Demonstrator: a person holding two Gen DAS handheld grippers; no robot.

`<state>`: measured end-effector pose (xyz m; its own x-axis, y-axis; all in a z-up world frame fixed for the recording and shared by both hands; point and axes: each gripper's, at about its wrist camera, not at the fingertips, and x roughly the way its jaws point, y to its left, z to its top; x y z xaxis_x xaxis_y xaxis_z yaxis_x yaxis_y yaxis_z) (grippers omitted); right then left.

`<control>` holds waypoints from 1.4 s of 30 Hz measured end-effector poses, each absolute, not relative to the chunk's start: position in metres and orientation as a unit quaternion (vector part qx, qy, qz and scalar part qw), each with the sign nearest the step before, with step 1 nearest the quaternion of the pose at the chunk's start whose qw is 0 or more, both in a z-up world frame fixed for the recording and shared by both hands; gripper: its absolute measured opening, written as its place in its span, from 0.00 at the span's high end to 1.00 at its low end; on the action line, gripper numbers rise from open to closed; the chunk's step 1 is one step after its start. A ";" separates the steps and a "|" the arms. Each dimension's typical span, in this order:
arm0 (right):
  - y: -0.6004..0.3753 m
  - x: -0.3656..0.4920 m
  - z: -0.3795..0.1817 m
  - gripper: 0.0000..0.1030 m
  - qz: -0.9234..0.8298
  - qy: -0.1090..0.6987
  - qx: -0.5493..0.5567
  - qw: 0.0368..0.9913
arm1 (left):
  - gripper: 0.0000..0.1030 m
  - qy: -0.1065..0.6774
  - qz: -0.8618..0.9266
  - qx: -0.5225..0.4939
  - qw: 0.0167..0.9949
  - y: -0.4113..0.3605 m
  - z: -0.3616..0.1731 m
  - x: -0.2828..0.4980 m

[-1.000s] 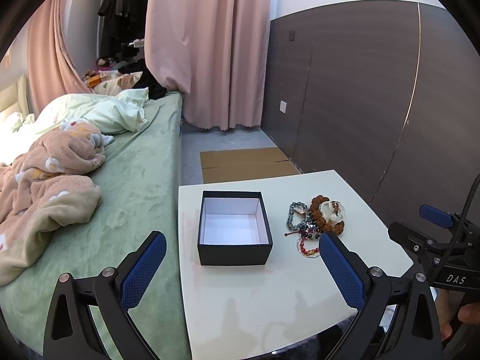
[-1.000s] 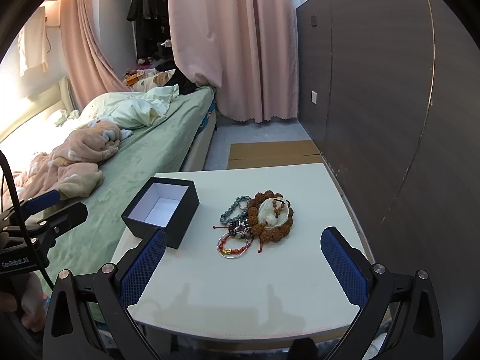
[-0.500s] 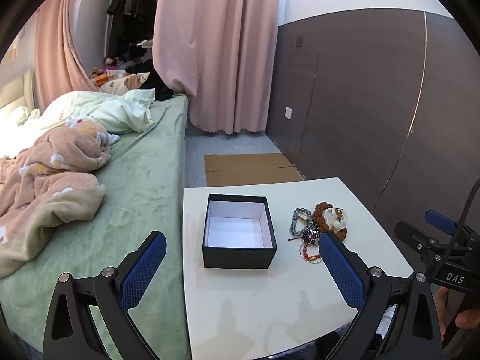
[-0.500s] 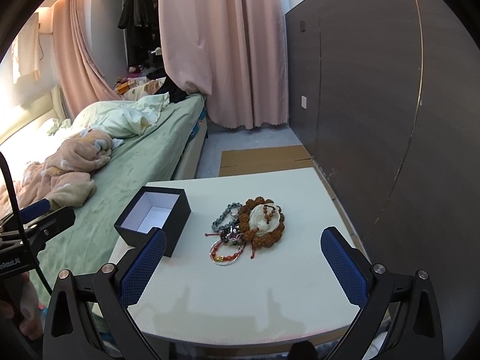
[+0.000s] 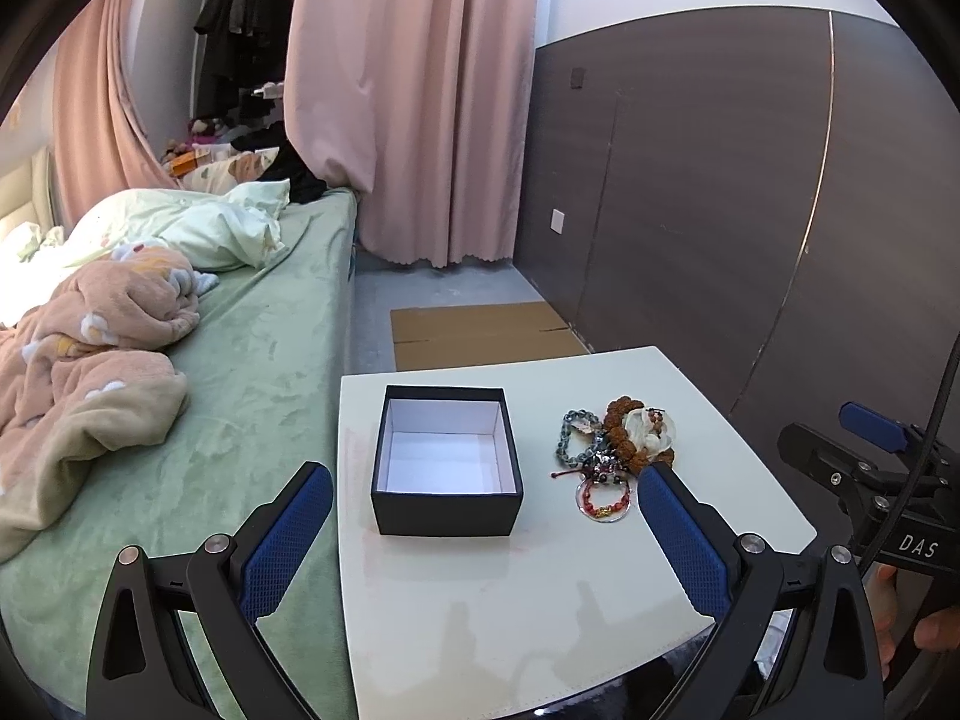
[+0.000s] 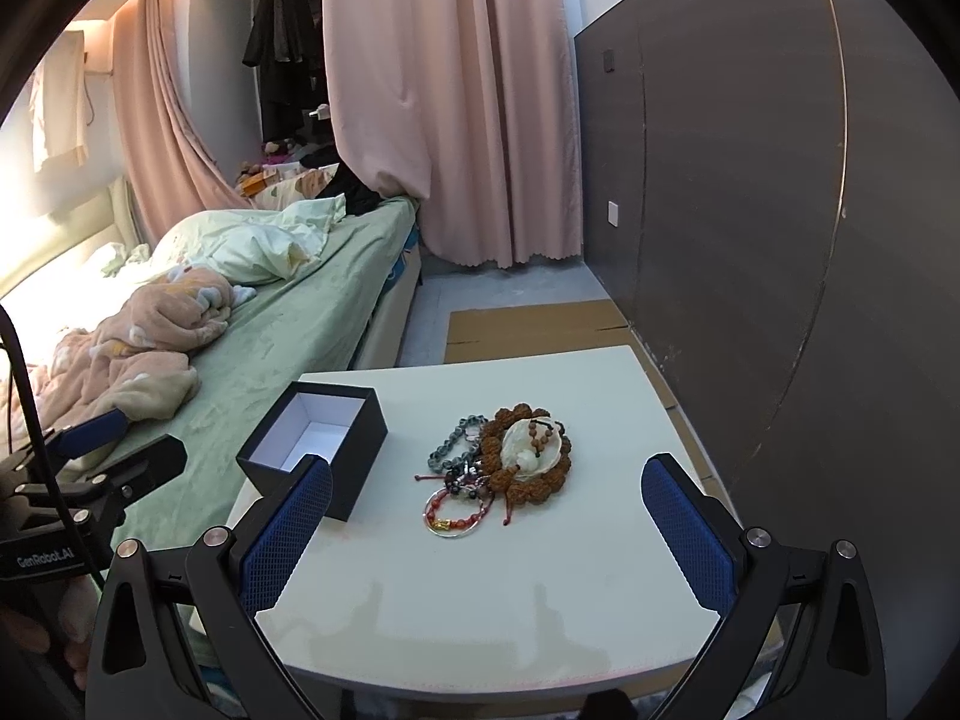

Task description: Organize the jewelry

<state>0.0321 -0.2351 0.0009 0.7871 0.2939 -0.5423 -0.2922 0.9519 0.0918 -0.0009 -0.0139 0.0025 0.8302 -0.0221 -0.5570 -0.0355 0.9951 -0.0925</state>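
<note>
Jewelry: tangled heap of beaded bracelets (image 6: 501, 468) lay on the white desk (image 6: 492, 600), just beside an empty black cardboard box (image 6: 315, 441). Step: approach, nothing sorted. Left gripper (image 5: 480, 534) and right gripper (image 6: 486, 534) hovered wide apart, empty. Next move calls for pinching one strand free.

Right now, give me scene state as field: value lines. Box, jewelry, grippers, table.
box: black box, open, white inside, nothing in it, on the table
jewelry: one tangled pile on the table, right of the box, apart from it
pile contents: brown bead bracelet, grey bead bracelet, red bracelet
left gripper: open, holding nothing, above the table's near edge
right gripper: open, holding nothing, facing the pile
table: white, beside the bed
</note>
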 end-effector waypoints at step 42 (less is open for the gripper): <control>-0.320 0.090 -0.004 0.00 0.133 0.329 0.194 0.914 | 0.12 0.319 -0.080 -0.082 0.941 -0.063 -0.007 0.058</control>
<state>0.0898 -0.3199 -0.0037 0.7476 0.3716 -0.5504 -0.1161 0.8892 0.4426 0.0582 -0.0628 -0.0071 0.7834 -0.2027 -0.5876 0.0986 0.9739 -0.2046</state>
